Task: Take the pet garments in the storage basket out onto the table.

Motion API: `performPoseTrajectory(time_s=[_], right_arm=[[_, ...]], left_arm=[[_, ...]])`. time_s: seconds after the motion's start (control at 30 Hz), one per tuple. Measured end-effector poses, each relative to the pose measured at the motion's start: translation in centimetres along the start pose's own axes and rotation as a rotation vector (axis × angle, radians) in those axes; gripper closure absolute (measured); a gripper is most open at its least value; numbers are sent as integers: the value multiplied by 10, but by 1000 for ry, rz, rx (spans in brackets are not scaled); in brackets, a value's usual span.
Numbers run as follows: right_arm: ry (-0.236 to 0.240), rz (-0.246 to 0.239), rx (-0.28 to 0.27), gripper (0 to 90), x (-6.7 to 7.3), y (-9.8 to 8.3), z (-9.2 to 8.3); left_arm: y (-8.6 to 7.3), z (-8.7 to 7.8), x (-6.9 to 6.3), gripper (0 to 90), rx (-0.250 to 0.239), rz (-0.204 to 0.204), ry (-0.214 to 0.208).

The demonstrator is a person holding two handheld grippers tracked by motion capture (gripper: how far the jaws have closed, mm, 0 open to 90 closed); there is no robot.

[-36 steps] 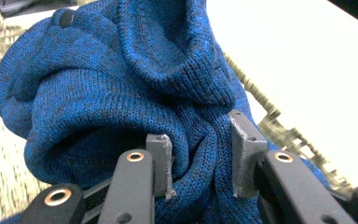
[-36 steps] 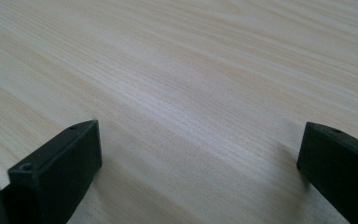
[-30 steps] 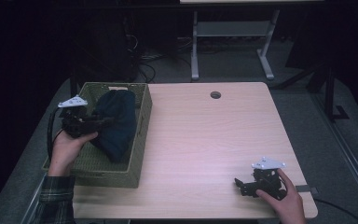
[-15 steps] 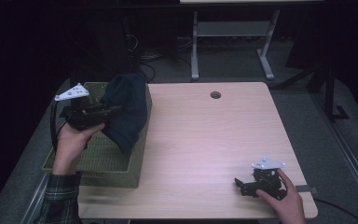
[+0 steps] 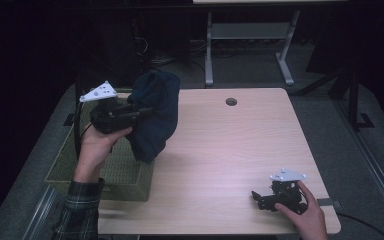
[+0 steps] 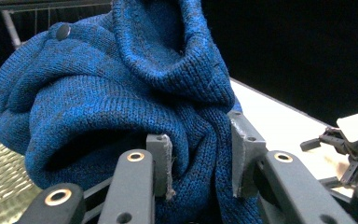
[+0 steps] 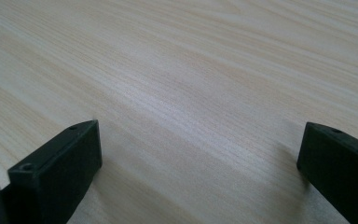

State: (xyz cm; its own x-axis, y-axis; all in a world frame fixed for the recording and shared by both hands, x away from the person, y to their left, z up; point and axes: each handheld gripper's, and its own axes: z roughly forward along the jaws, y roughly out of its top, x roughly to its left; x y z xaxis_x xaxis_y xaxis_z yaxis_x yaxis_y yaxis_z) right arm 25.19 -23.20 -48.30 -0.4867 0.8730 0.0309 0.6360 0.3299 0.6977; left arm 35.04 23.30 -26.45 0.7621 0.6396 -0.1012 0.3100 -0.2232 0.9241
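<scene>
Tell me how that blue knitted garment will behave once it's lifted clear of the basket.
Probably floppy: the blue knitted garment sags in folds below the left gripper, which is shut on a bunched pleat. It likely won't slip, since the coarse knit grips. Its hanging tail may drag over the green basket rim.

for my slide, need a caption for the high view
Left gripper lifts a dark blue knit garment from the green basket.

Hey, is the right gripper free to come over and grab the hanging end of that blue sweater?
Probably yes. The right gripper rests open and empty on the table, and only bare wood lies between it and the blue sweater, which hangs from the left gripper at the edge of the basket.
</scene>
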Motion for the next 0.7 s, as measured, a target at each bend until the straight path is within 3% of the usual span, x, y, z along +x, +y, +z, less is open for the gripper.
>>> performPoseTrajectory(time_s=[0.57,0.7], right_arm=[[0,2,1,0,0,0,0],[0,2,1,0,0,0,0]], left_arm=[[8,43,-26,658,5,20,-93],[7,60,-35,658,10,26,-124]])
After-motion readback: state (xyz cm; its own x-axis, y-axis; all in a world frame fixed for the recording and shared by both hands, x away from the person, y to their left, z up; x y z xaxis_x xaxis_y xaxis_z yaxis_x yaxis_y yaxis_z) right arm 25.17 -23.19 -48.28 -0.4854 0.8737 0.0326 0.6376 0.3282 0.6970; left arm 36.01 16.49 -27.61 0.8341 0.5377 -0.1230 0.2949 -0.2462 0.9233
